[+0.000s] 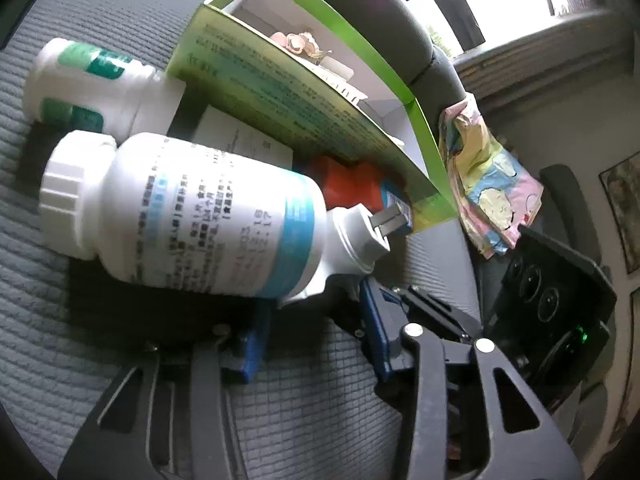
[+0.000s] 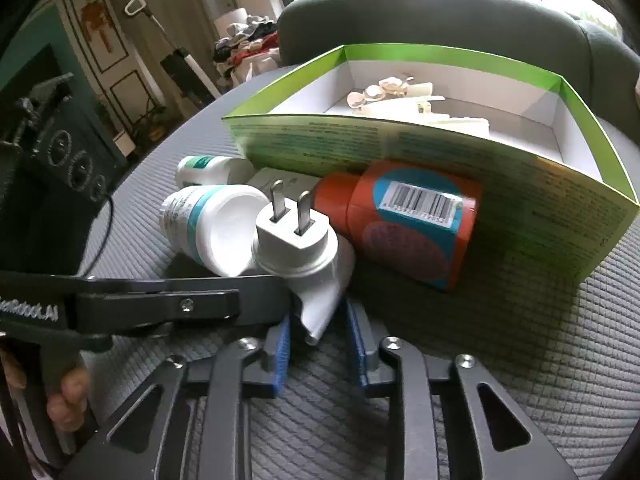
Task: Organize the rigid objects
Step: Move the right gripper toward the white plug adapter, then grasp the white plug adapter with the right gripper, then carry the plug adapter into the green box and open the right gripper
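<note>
Grey quilted seat cushion (image 2: 500, 380) carries a small clutter beside an open green cardboard box (image 2: 460, 168). The box's outer wall is covered in dense small print, too blurred to read; inside, on its white floor, lie pale hair clips and a shell-like ornament (image 2: 384, 90). Leaning against the box wall lies an orange bottle (image 2: 404, 224) on its side, with a blue label patch and a white barcode; the digits under the bars are not legible. In front of it, a white plug adapter (image 2: 298, 248) points its two flat prongs upward. The right gripper (image 2: 320, 334) has its blue pads pressed on the lower white end of this adapter, clamped on it. A white pill bottle (image 1: 180, 216) with a ribbed white cap and a light-blue band lies on its side; its label carries rows of East Asian print and a stamped date line, not clearly readable. The left gripper (image 1: 316, 332) sits at this bottle's base end, blue pads either side of it; whether they actually press on it cannot be told. Behind lies a second white bottle (image 1: 88, 84) with green label blocks, and a white paper slip (image 1: 244, 142). The left gripper's black side arm bears partial white lettering, unreadable.
</note>
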Motion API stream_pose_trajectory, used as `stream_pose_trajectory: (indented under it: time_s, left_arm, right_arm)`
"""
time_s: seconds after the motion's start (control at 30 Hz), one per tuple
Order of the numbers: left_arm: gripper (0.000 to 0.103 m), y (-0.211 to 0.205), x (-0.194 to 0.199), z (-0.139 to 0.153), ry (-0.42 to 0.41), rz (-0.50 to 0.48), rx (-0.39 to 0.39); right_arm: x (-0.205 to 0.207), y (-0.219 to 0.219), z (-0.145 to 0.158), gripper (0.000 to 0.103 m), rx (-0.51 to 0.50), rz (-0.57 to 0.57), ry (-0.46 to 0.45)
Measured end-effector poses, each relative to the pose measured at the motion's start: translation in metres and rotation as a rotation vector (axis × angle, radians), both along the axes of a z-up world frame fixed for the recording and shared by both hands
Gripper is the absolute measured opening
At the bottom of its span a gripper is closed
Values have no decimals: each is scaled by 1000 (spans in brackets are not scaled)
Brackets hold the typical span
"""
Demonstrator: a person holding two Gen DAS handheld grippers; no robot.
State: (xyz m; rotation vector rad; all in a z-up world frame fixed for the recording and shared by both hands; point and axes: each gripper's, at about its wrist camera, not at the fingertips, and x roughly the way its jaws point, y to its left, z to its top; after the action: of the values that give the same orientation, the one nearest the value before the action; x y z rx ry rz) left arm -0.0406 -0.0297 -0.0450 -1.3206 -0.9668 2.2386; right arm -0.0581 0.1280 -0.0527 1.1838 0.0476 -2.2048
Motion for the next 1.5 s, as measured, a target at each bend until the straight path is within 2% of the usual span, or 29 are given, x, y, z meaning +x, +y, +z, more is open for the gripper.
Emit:
stream_pose_trajectory:
  time_s: [0.1,0.17,0.2,0.33,0.5,0.9,1.27,1.47,1.5]
  left_arm:
    - [39,1,1,3,13,-4,-21]
    - [33,4,3,8,35,-8,-65]
    - [21,5,4,9,43,-8,-81]
    - [16,5,5,11,49,-21,-87]
    - [15,16,11,19,90,-50,-127]
    - [15,36,3,51,223,-76,-147]
    - [15,37,-44,85,318,-50,-174]
    - [16,19,-81,79,297,-10,-166]
    - [19,17,-86,77,291,-4,-167]
  right_arm:
    - [0,3,0,21,-16,-1,-4]
    - [1,4,1,20,-19,-2,-1]
    - [2,5,2,20,-19,-3,4]
    - [9,8,7,20,-24,0,21]
    - [18,14,13,20,-20,1,39]
    - [22,32,51,20,-63,-31,132]
    - [-20,34,91,20,-72,-56,224]
    - [-54,20,90,20,-58,-56,232]
    - [-62,17,85,20,-66,-66,220]
